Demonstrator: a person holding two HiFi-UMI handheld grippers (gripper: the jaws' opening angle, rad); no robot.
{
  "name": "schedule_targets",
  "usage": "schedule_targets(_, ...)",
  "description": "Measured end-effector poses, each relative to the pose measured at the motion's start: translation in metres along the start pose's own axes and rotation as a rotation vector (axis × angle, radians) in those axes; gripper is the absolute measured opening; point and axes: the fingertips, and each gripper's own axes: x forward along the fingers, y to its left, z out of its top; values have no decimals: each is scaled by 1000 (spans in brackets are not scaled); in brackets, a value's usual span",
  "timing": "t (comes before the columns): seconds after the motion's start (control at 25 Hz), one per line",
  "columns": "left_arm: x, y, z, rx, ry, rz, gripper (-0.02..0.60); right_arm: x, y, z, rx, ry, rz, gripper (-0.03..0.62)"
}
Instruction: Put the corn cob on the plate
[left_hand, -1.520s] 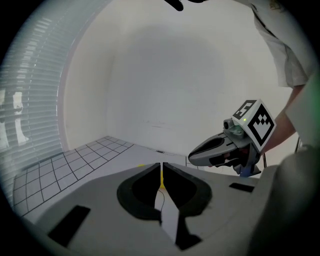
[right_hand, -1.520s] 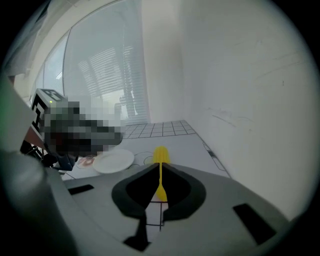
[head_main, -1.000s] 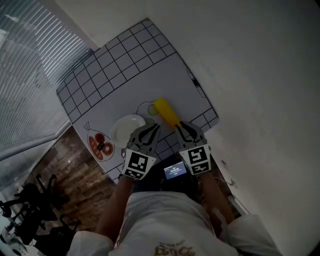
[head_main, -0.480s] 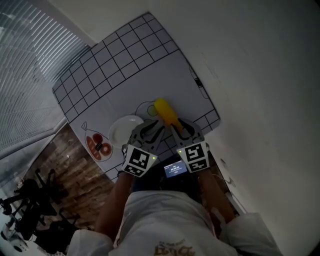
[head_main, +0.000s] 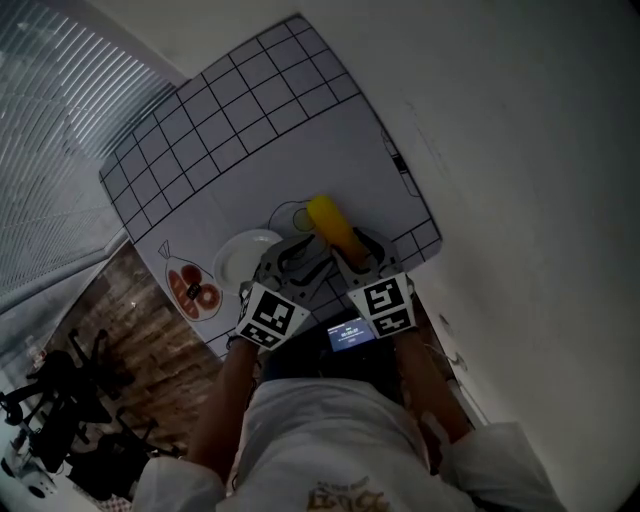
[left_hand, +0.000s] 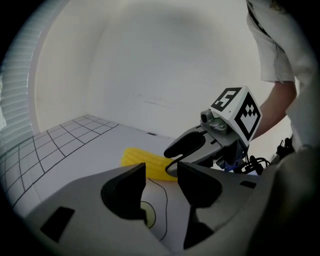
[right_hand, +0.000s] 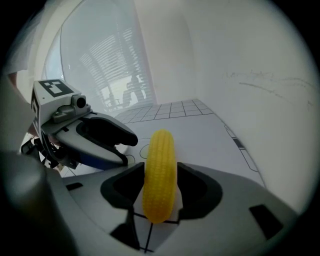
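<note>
The yellow corn cob lies on the white gridded mat, just right of the white plate. My right gripper is low over the cob's near end. In the right gripper view the cob lies lengthwise between the opening jaws of that gripper, resting on the mat. My left gripper hovers between plate and cob, its jaws opening with nothing between them. In the left gripper view the cob lies ahead of that gripper, and the right gripper reaches in beside it.
A printed picture of a fish marks the mat's near left corner, and a drawn oval lies beside the cob. The mat's near edge runs just under my hands. The white tabletop extends right.
Both grippers' jaws have gone from nearly shut to wide apart. Both hands have sunk a little toward the mat, and the right jaws now straddle the cob's near end.
</note>
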Motion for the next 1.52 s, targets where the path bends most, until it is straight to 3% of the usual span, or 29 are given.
schedule_targets(0.4,-5,35,17,-221,-111,29,193,21,6,-7,-54,41,8,239)
schedule_targets(0.92,1,34,17,-243,-87,28,193,34,-1,-9,-97,80,-55,258)
schedule_targets(1.12,2,28,24,-255,-132,4,193,33,-3,-10,-92,71,-55,250)
schedule_targets(1.52,-8,27,27,-245,-141,11,193,25,-1,-1,-59,48,-56,247)
